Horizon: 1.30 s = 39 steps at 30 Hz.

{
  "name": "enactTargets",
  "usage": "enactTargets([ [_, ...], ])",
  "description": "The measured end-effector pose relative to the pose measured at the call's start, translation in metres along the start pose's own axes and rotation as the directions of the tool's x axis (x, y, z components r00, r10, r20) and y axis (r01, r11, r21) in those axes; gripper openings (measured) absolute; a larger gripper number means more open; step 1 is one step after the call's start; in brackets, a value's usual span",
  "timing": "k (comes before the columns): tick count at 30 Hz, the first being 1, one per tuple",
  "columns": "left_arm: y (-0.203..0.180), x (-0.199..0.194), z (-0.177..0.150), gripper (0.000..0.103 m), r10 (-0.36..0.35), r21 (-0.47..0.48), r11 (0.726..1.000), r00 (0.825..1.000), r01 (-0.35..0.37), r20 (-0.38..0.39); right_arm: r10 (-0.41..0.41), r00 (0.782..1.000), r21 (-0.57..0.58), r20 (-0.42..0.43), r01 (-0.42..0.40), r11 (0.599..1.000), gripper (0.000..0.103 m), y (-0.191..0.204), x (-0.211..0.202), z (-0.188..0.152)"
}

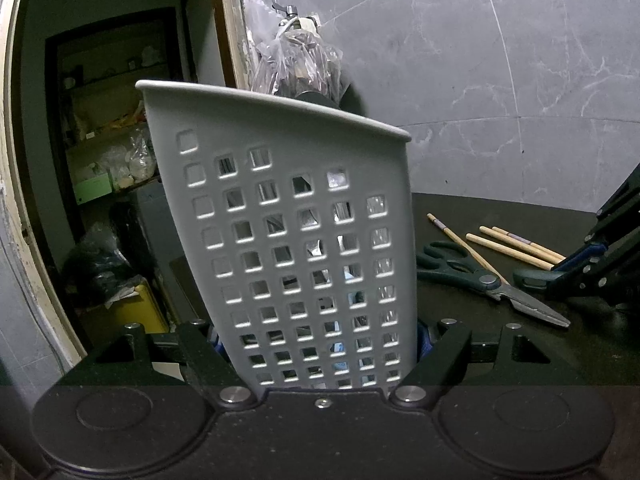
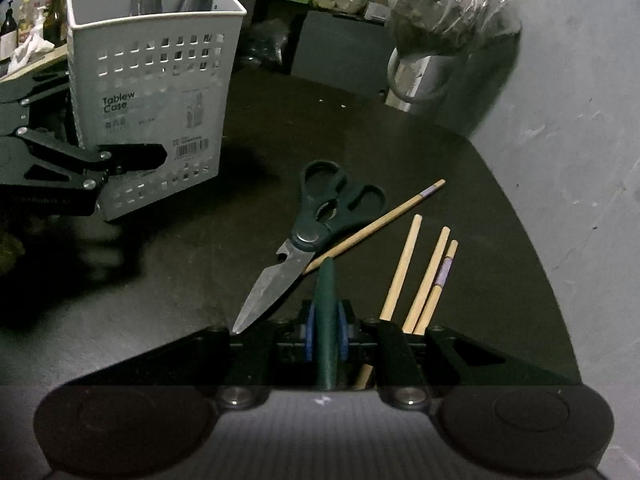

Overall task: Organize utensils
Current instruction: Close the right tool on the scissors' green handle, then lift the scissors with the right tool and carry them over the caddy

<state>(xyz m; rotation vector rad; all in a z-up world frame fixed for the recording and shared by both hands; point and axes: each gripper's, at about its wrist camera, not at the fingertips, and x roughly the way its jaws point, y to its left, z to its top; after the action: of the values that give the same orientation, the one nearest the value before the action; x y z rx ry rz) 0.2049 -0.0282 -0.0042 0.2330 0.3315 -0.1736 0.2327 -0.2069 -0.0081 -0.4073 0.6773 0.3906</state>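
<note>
Your left gripper [image 1: 320,344] clamps the white perforated utensil caddy [image 1: 288,216] standing on the dark table [image 2: 460,184]. Your right gripper [image 2: 325,328] pinches a slim dark-green handle [image 2: 326,312] beside the scissors [image 2: 308,224] and chopsticks [image 2: 400,268].

Left wrist view close against caddy [image 1: 288,240], right wrist view angled down, both seeing scissors [image 2: 316,220]

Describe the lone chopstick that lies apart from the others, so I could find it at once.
Start at the white perforated utensil caddy on the dark table. Right of it lie dark green scissors. The chopstick slants under their handles, purple band near its far tip, while the three others lie grouped together further right.
</note>
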Motion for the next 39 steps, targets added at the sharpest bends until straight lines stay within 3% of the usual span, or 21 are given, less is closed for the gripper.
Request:
enactTargets([
  [10, 0.000, 0.000, 0.000, 0.079, 0.000, 0.000, 1.000, 1.000, 0.000, -0.001, 0.083, 0.997, 0.163, -0.004, -0.081, 0.983, 0.013, -0.022, 0.001, -0.001],
  [20, -0.001, 0.001, 0.000, 0.079, 0.000, -0.001, 1.000, 1.000, 0.000, -0.001, 0.124, 0.972, 0.249, 0.198, -0.173, 0.953, 0.013, -0.035, -0.036, 0.001],
  [26, 0.000, 0.001, 0.000, 0.079, 0.000, -0.001, 1.000, 1.000, 0.000, -0.001, 0.136, 0.931, 0.256, 0.339, -0.230, 0.939, 0.013, -0.040, -0.067, 0.003],
  [34, -0.001, 0.000, 0.000, 0.079, 0.000, -0.001, 1.000, 1.000, 0.000, -0.002, 0.139, 0.874, 0.223, 0.466, -0.267, 0.938, 0.013, -0.039, -0.102, 0.012],
  [37, 0.000, 0.001, 0.000, 0.079, 0.000, -0.001, 1.000, 1.000, 0.000, -0.002, 0.122, 0.828, 0.197, 0.548, -0.269, 0.943, 0.013, -0.038, -0.118, 0.023],
  [39, 0.000, 0.001, 0.000, 0.079, 0.000, 0.000, 1.000, 1.000, 0.000, -0.002, 0.095, 0.780, 0.189, 0.619, -0.265, 0.946, 0.013, -0.038, -0.132, 0.031],
])
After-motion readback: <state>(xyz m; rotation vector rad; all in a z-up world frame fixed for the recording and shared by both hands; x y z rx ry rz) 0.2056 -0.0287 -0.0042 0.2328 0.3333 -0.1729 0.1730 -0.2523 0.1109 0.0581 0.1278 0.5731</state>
